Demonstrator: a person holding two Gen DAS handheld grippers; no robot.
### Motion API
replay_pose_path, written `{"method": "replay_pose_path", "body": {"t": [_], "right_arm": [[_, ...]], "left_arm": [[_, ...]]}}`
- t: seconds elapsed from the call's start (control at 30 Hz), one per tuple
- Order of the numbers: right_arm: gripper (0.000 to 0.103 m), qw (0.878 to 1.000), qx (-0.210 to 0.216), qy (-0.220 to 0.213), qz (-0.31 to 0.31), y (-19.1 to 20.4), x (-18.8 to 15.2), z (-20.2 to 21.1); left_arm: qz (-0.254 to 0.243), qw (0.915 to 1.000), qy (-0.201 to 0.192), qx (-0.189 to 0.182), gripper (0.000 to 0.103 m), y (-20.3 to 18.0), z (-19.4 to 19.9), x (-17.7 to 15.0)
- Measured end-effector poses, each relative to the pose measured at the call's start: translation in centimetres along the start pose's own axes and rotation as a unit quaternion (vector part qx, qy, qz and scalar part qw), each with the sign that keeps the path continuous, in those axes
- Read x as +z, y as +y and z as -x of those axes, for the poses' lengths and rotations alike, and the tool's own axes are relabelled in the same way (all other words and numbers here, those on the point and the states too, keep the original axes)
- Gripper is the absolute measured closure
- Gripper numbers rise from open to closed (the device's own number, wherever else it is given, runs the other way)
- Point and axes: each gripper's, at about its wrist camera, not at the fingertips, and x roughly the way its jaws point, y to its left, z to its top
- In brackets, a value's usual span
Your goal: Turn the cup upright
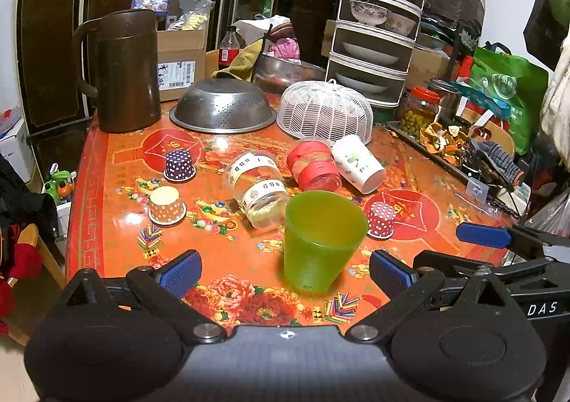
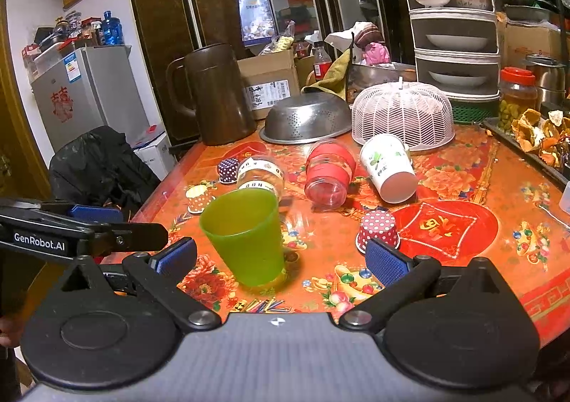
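Note:
A green plastic cup stands upright, mouth up, on the red patterned table; it also shows in the right wrist view. My left gripper is open, its blue pads either side of the cup and just short of it, not touching. My right gripper is open and empty, the cup just beyond its left pad. Beyond lie a clear cup with a lettered band, a red-banded clear cup and a white paper cup, all on their sides.
Small dotted paper cups stand upside down: purple, orange, red. At the back are a brown jug, a steel colander, a white mesh food cover and a tray of peels.

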Motion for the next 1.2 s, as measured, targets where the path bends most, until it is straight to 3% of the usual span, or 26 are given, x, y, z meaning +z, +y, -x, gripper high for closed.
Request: {"method": "replay_pose_path", "body": {"t": [1.2], "right_arm": [[0.001, 1.000, 0.014, -0.004, -0.005, -0.21, 0.25, 0.45]], "left_arm": [[0.009, 0.9999, -0.004, -0.002, 0.002, 0.50, 0.09, -0.14]]}}
